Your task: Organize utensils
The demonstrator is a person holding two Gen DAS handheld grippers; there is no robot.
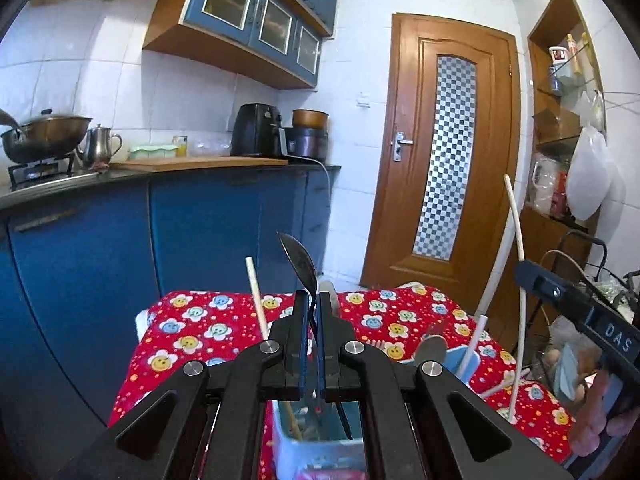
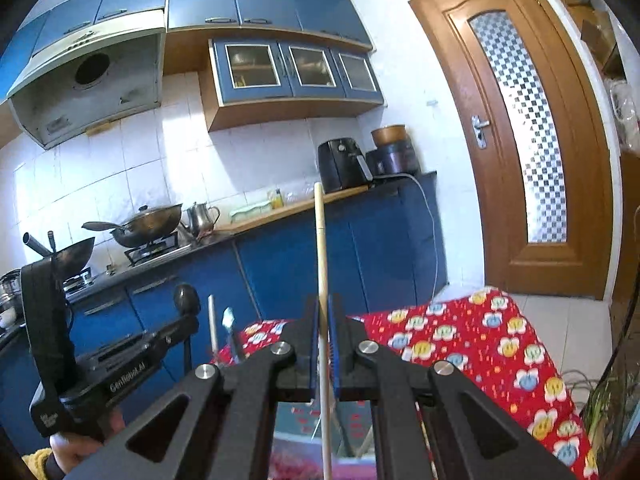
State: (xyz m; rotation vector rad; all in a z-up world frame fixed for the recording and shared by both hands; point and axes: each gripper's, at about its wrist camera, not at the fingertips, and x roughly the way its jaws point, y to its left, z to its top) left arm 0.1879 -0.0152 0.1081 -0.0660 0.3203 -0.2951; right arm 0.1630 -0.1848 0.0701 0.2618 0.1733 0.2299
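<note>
The left claw (image 1: 314,320) is closed tight on the thin handle of a shiny dark metal spoon (image 1: 298,258), whose bowl sticks up above the claw tips. The right claw (image 2: 324,332) is closed tight on a long pale wooden chopstick (image 2: 320,240) that stands almost straight up. Both are held in the air above a counter covered with a red cloth with smiley flowers (image 1: 192,320). Right under the left claw sits a light blue plastic holder (image 1: 288,440) with more sticks and tools in it.

The spoon is heavy at the top and held only by its thin handle, so it could tip sideways or slip out. The chopstick is smooth and skinny and could slide down through the right claw. The two claws are near each other, so the chopstick could bump the spoon. If a claw comes down crooked, the thing could miss the holder or knock it over.
</note>
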